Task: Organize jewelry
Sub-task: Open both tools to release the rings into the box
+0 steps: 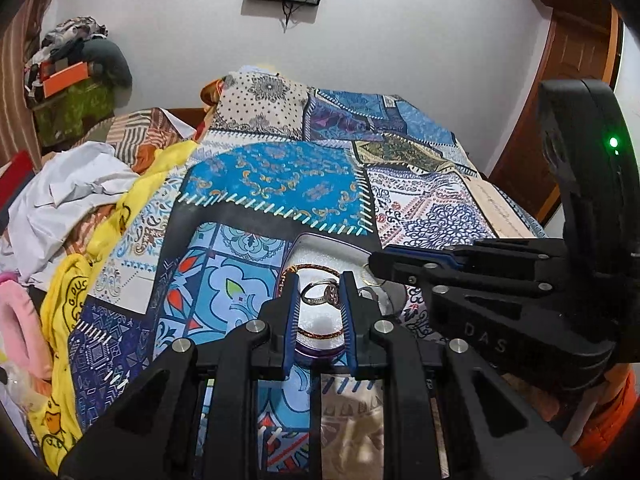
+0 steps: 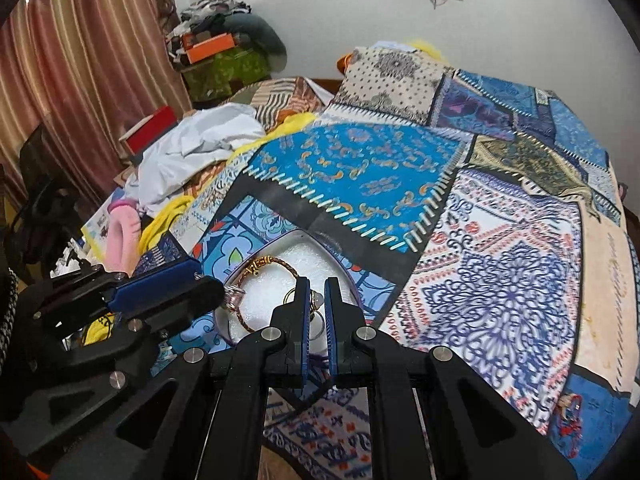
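a: why do both claws sit over the box [image 1: 320, 246]?

b: it's the white-lined tray low in the middle of each frame, so pieces collect there. the left claw [image 1: 319, 294] straddles a silver ring [image 1: 322, 295], fingers apart, seemingly not pinching it.

a: and the right claw [image 2: 317, 300]?

b: nearly closed, with a pearl ring [image 2: 319, 300] in the narrow gap; a firm grip i can't tell.

a: count?

b: one bangle [image 2: 262, 266], at least two rings, one box.
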The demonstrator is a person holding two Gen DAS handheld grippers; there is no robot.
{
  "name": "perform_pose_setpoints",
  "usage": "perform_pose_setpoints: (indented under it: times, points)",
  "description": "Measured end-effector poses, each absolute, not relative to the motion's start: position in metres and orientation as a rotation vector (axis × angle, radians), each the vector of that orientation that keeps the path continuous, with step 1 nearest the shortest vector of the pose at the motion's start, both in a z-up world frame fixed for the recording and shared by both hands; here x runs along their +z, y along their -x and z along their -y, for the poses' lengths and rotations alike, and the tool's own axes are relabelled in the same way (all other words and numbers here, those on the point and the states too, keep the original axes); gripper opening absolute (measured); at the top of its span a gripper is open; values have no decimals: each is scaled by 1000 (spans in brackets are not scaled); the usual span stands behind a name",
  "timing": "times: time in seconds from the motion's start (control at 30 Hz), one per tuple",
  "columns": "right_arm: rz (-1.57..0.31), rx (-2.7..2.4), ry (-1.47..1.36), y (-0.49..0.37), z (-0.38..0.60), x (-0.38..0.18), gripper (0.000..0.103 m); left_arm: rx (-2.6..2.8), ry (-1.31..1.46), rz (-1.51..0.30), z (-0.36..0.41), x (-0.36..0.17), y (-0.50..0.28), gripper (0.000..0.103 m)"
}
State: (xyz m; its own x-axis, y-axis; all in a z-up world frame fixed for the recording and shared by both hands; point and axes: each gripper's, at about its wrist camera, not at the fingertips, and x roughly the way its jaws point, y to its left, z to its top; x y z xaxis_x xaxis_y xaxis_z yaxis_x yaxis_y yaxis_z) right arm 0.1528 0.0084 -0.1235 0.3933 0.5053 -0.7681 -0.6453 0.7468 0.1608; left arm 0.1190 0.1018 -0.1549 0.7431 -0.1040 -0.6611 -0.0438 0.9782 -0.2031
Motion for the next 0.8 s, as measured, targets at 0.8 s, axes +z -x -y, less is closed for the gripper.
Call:
perform_pose_setpoints:
  times: [0.8]
  points:
    - [-907, 742, 141, -149, -1, -103, 11, -28, 201, -707, -101, -132, -113, 19]
